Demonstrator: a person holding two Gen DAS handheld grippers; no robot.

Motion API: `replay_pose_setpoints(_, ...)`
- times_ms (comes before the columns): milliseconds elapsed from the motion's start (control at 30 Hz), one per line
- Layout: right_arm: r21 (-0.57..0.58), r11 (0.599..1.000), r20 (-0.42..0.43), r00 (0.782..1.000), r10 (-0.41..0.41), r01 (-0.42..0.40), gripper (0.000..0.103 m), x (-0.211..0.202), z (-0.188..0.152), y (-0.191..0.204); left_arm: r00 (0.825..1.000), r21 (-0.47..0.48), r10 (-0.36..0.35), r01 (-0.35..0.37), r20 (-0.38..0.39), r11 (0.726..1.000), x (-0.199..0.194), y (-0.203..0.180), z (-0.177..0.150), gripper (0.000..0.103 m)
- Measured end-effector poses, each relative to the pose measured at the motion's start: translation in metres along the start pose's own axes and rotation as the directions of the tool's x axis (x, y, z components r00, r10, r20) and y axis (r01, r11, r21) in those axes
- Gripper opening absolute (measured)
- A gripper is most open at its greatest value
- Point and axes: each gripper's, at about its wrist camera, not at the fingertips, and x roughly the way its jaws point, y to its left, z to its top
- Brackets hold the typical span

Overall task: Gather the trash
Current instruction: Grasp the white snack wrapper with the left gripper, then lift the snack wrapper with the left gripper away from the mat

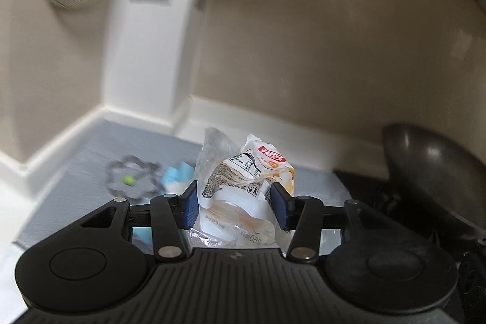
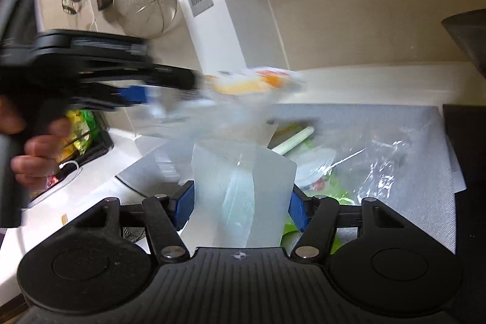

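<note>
On the far left of my right wrist view I see a hand point(image 2: 36, 154) wrapped round the black grip of my left tongs point(image 2: 170, 90), which reach in blurred from the left, raised above the bench. Their blue pads press a crumpled food wrapper point(image 2: 252, 81), and it hangs clear of the grey mat point(image 2: 379, 117). The left wrist view shows it sharper: left tongs point(image 1: 235, 204) set to a middling width, both pads touching the wrapper point(image 1: 243, 175), white and clear plastic with black print and a red label. Behind it on the left, on the mat point(image 1: 76, 160), lie a blurred grey ring with a green dot point(image 1: 129, 179) and a pale blue scrap point(image 1: 176, 175). A dark pan point(image 1: 431, 172) sits at the far right of that view.

Back in the right wrist view, a wire strainer point(image 2: 145, 5) hangs on the wall, upper left. In the near middle my right tongs point(image 2: 241, 205) are also half closed, holding the upright edge of a cloudy plastic bag point(image 2: 240, 187) between the pads. To the right of it, more rubbish lies on the mat: a pale stick point(image 2: 294, 140), green scraps point(image 2: 337, 190) and clear film point(image 2: 376, 166).
</note>
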Motion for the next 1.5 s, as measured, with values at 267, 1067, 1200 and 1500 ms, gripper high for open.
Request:
replay_pose_setpoints(267, 0.039, 0.999, -0.015, 1.0, 0.01, -0.009, 0.066, -0.001, 0.001, -0.009, 0.994, -0.154, 0.041, -0.056, -0.103, 0.986, -0.031, 0.042, -0.019, 0.056)
replay_pose_setpoints(1067, 0.097, 0.995, -0.105, 0.994, 0.023, -0.012, 0.076, 0.011, -0.001, -0.014, 0.955, 0.18, 0.134, -0.088, -0.264, 0.98, 0.015, 0.007, -0.067, 0.042)
replay_pose_setpoints(1200, 0.101, 0.995, -0.111, 0.993, 0.026, -0.015, 0.076, 0.012, -0.001, -0.014, 0.953, 0.099, 0.101, -0.076, -0.285, 0.992, 0.013, 0.022, -0.063, 0.0)
replay_pose_setpoints(1500, 0.105, 0.994, -0.118, 0.993, 0.033, -0.02, 0.077, 0.013, -0.001, -0.015, 0.969, 0.296, 0.2, -0.15, -0.145, 0.943, 0.003, -0.005, -0.065, 0.078)
